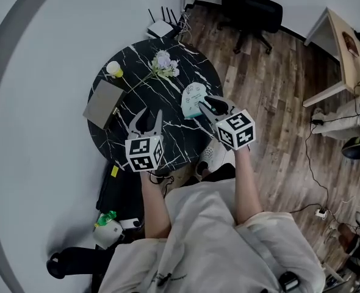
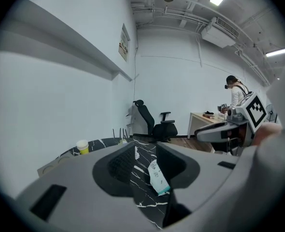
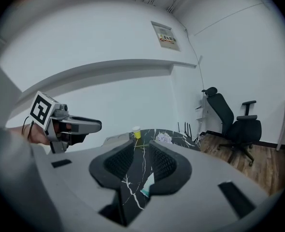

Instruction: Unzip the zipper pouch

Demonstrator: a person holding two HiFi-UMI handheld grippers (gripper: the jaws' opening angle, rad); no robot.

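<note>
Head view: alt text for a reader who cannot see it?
A person holds two open grippers over a round black marble table: the right gripper above a pale zipper pouch, the left gripper over bare tabletop. A flower and yellow cup sit beyond.

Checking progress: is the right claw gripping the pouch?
No, the right claw stands open; the pouch lies on the table, not pinched.

One pouch (image 1: pixel 194 99), one cup (image 1: pixel 114 69), one flower sprig (image 1: pixel 163 63)
</note>
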